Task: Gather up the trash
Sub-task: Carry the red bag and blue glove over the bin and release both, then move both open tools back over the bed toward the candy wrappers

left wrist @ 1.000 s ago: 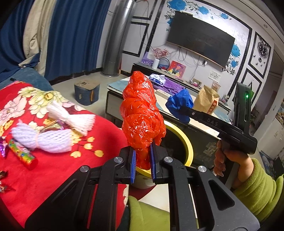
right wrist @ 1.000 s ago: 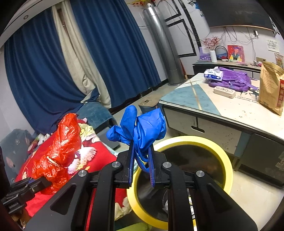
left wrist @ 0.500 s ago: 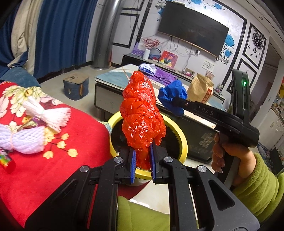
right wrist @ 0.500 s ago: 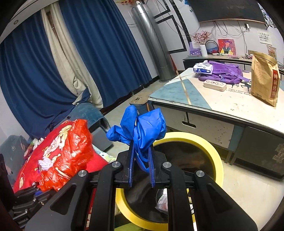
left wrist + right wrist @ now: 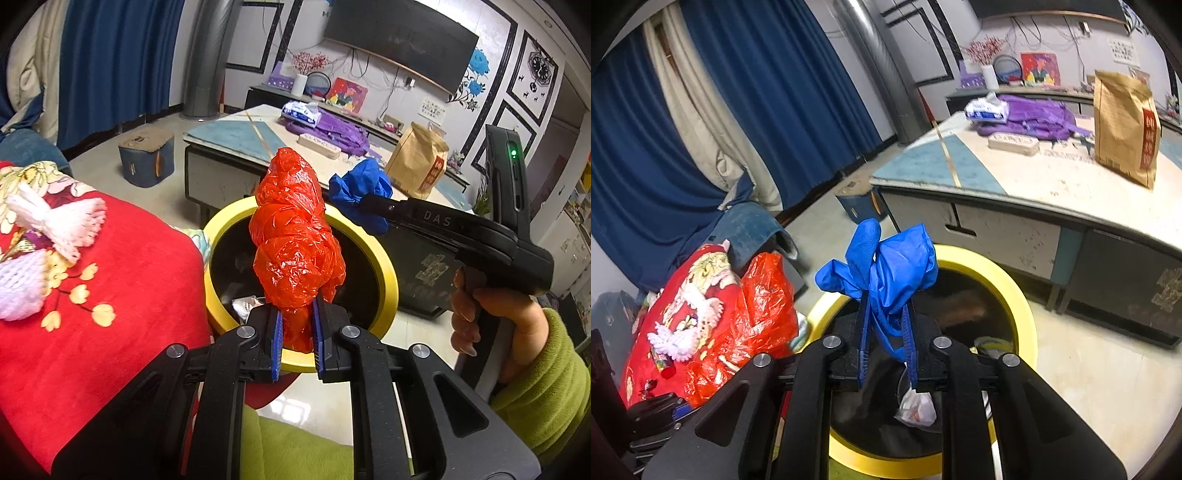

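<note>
My left gripper [image 5: 297,332] is shut on a crumpled red plastic bag [image 5: 295,236] and holds it upright over the near rim of a yellow-rimmed black trash bin [image 5: 388,266]. My right gripper [image 5: 886,339] is shut on a blue glove [image 5: 886,266] above the same bin [image 5: 1015,291]; the glove [image 5: 360,188] also shows in the left wrist view over the bin's far rim. The red bag [image 5: 753,317] also shows at the left of the right wrist view. Some white wrappers [image 5: 916,406] lie inside the bin.
A red flowered cloth [image 5: 92,314] left of the bin carries white foam nets [image 5: 59,218] and small wrappers. Behind the bin stands a low table [image 5: 1052,184] with a brown paper bag [image 5: 1126,125] and a purple bag [image 5: 1034,118]. A blue stool [image 5: 147,158] stands on the floor.
Both grippers have moved toward the bin with their loads. The red bag and the blue glove now hang over the bin's opening. The cloth has slid leftward in view.
</note>
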The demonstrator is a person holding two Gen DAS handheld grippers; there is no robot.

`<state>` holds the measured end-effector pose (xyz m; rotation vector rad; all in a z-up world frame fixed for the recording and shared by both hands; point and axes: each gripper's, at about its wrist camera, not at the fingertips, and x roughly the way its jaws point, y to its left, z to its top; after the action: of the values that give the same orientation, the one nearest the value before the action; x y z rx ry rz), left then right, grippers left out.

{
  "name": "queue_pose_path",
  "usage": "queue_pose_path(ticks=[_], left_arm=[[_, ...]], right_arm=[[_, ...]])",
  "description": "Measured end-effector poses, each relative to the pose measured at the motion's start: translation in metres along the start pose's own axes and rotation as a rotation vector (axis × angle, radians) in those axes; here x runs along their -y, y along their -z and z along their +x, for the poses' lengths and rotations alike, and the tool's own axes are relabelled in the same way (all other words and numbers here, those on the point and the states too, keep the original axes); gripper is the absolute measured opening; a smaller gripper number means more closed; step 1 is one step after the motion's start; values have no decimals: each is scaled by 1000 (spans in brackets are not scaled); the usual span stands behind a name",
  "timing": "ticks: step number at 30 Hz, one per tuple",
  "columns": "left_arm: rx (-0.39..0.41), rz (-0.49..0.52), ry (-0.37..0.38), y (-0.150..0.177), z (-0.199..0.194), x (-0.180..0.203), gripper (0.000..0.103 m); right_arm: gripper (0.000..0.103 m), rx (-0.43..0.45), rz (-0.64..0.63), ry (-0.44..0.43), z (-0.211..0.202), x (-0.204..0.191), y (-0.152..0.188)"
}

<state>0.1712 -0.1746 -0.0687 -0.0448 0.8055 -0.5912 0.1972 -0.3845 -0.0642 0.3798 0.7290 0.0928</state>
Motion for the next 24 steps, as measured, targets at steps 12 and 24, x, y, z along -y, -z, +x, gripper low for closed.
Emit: queue_pose_path(ticks=[12, 24], left_arm=[[-31, -6, -24, -2, 28, 1, 20], [27, -51, -70, -2, 9, -7, 92]], right_arm=[[43, -18, 83, 26, 9, 27, 5], [61, 2, 90, 23, 6, 25, 4]])
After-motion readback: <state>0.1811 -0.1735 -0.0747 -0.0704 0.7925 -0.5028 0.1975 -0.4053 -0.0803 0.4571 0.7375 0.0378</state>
